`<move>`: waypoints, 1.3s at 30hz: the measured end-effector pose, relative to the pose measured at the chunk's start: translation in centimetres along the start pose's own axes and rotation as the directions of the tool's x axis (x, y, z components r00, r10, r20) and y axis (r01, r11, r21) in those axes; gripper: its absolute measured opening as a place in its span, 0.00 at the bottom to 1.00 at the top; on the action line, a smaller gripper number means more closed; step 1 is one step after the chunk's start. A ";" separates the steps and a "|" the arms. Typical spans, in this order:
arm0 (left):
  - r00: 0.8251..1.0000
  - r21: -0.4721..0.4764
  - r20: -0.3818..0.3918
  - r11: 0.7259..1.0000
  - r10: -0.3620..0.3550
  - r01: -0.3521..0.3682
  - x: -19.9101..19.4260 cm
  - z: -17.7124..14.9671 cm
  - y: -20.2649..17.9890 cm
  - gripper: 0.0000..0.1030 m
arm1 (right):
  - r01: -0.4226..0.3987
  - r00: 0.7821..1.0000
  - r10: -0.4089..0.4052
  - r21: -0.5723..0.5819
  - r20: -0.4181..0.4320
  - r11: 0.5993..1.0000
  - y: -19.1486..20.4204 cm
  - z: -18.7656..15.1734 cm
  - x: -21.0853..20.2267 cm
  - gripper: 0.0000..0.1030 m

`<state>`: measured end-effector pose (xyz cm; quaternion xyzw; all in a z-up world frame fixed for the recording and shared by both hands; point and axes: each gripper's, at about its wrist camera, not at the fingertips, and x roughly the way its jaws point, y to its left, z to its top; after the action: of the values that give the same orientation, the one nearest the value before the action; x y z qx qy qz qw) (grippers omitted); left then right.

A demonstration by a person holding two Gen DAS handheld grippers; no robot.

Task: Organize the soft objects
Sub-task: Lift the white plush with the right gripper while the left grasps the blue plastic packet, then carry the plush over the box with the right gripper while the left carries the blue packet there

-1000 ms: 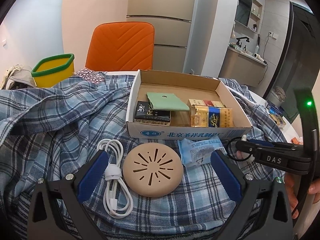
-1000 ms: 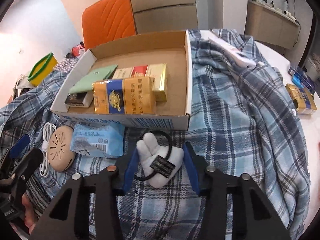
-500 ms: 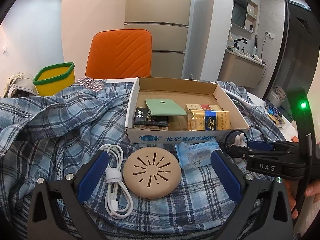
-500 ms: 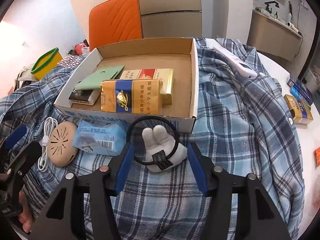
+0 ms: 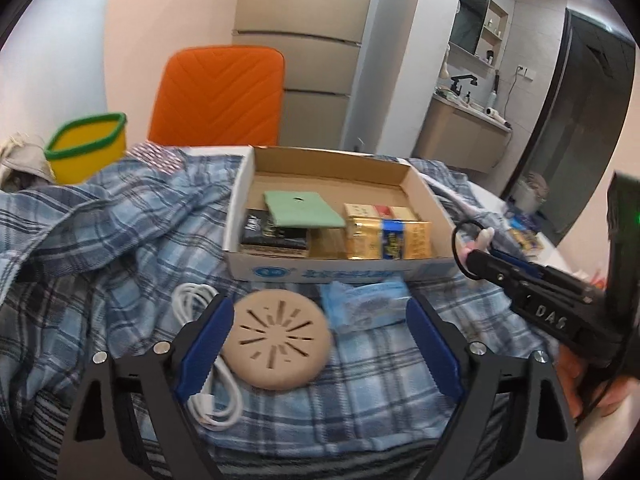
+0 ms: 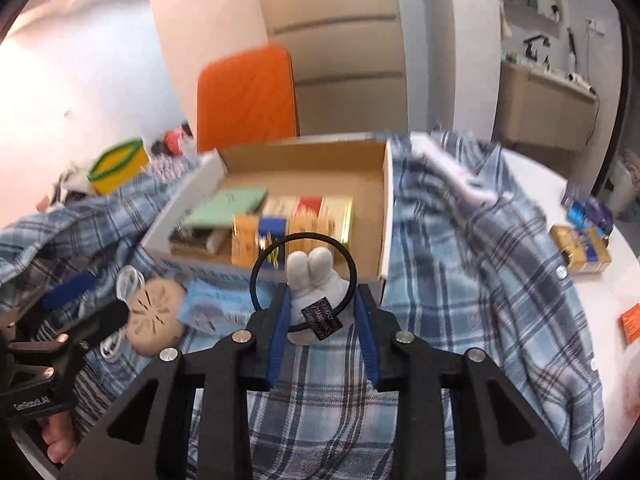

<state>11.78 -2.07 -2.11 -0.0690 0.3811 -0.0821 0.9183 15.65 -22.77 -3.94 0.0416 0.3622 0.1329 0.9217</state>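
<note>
Gripping a small white plush toy (image 6: 310,280) on a black elastic loop (image 6: 303,240), the right tongs (image 6: 323,334) have just closed on it, their blue pads pressing its sides. The toy is held above the plaid shirt (image 6: 472,280) that is spread over the table (image 6: 600,300), just in front of the near wall of the cardboard box (image 6: 384,216). A dark tag (image 6: 320,318) hangs from the toy between the pads. From the left wrist view the same toy (image 5: 478,240) shows at the tip of the right tongs (image 5: 476,260), by the right front corner of the box (image 5: 240,216).

The left tongs (image 5: 320,344) stand released with nothing pinched, though their jaws have just narrowed a little. Between them on the shirt (image 5: 100,240) lie a round tan vented disc (image 5: 276,340) and, beyond it, a blue tissue pack (image 5: 364,304). A coiled white cable (image 5: 208,360) lies partly under the left pad.

Inside the box sit a green flat pouch (image 5: 302,210) over a dark pack (image 5: 272,234), and gold and blue cartons (image 5: 388,236) to the right. Behind stand an orange chair (image 5: 220,96) and a yellow tub with a green rim (image 5: 86,148). Another gold and blue carton (image 6: 582,248) rests on the bare table at far right.
</note>
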 end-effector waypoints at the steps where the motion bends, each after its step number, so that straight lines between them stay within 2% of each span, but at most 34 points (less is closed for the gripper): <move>1: 1.000 -0.003 -0.008 1.000 -0.001 0.001 0.0 0.3 -0.1 0.87 | -0.001 1.000 0.001 0.006 0.016 1.000 -0.1 0.1 -0.3 0.30; 3: 1.000 0.012 -0.022 1.000 0.002 -0.002 -0.1 1.2 -1.1 0.87 | -0.003 0.999 0.002 0.017 0.039 1.000 -0.1 0.2 -0.7 0.30; 5: 0.998 0.049 -0.053 0.998 0.045 -0.043 0.3 2.1 -2.5 0.87 | 0.005 0.998 -0.007 0.028 0.055 1.000 -0.3 0.3 -1.1 0.30; 6: 0.994 0.073 -0.082 0.995 0.075 -0.069 0.9 2.6 -3.4 0.87 | 0.007 0.998 -0.010 0.036 0.064 0.999 -0.4 0.3 -1.3 0.30; 8: 0.989 0.084 -0.126 0.994 0.082 -0.072 2.1 3.3 -4.4 0.87 | 0.006 0.997 -0.011 0.060 0.079 0.998 -0.8 0.5 -1.7 0.30; 11: 0.975 0.081 -0.207 0.995 0.075 -0.060 4.2 4.0 -5.1 0.87 | 0.011 0.995 -0.020 0.095 0.093 0.995 -1.7 0.7 -2.0 0.30; 13: 0.969 0.091 -0.231 0.993 0.092 -0.072 5.4 4.3 -5.5 0.87 | 0.031 0.994 -0.043 0.108 0.102 0.994 -2.2 0.8 -2.1 0.30; 16: 0.947 0.098 -0.304 0.992 0.106 -0.080 7.4 4.2 -5.6 0.87 | 0.037 0.993 -0.049 0.117 0.104 0.992 -2.5 0.9 -2.1 0.30; 18: 0.936 0.068 -0.343 0.996 0.083 -0.064 8.5 3.9 -5.2 0.87 | 0.029 0.994 -0.040 0.114 0.102 0.993 -2.5 0.9 -2.1 0.30; 25: 0.917 0.029 -0.394 0.998 0.069 -0.062 11.1 3.3 -4.2 0.87 | 0.036 0.994 -0.046 0.098 0.102 0.995 -2.4 0.8 -2.0 0.30; 28: 0.919 0.056 -0.383 0.996 0.090 -0.075 11.5 3.3 -4.4 0.87 | 0.033 0.995 -0.043 0.103 0.094 0.994 -2.5 0.8 -1.9 0.30; 30: 0.914 0.044 -0.401 0.998 0.064 -0.051 12.0 3.1 -4.7 0.87 | 0.031 0.995 -0.040 0.098 0.092 0.995 -2.4 0.8 -1.9 0.30; 33: 0.915 0.052 -0.394 0.996 0.081 -0.066 12.3 2.7 -5.1 0.86 | 0.038 0.995 -0.046 0.092 0.090 0.995 -2.2 0.8 -1.9 0.30; 35: 0.906 0.084 -0.412 0.994 0.099 -0.070 12.7 2.4 -5.8 0.78 | 0.038 0.995 -0.046 0.094 0.087 0.995 -2.3 0.8 -1.8 0.30; 39: 0.918 0.097 -0.381 0.992 0.110 -0.079 11.9 2.5 -6.0 0.71 | 0.045 0.995 -0.054 0.101 0.084 0.994 -2.5 0.8 -1.7 0.30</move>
<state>21.25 -10.14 -7.41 0.0034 0.5534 -0.0649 0.8304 15.51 -25.59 -2.70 0.0839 0.3289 0.0900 0.9363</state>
